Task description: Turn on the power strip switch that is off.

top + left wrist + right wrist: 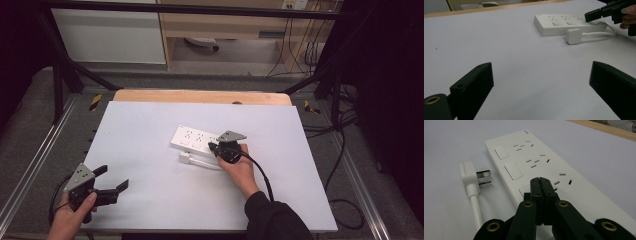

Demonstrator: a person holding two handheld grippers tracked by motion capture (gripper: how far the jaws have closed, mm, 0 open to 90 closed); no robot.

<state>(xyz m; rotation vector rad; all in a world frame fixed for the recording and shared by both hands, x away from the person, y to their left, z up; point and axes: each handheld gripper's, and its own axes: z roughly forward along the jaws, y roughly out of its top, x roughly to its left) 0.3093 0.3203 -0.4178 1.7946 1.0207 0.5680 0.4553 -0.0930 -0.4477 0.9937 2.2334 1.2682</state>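
The room behind is showing a pale cabinet, a wooden shelf unit, loose cables and a black frame around the bench (150, 200), whose grey-white top is lying smooth and matte over a wooden edge at the far side.

The strip (196, 140) is sitting near the bench's middle, with its plug (470, 173) lying loose just beside its near long edge, prongs bare.

The right tool (540, 185), jaws pressed together and holding nothing, is hovering over, or perhaps touching, the strip's nearest rocker switch; the angle is making contact hard to judge. Pressing off-centre could be sliding the light strip across the smooth top, or nudging it into the plug and cord.

The left tool (112, 186), jaws spread wide and empty, is waiting well away from the strip at the near left, too far to brace it.
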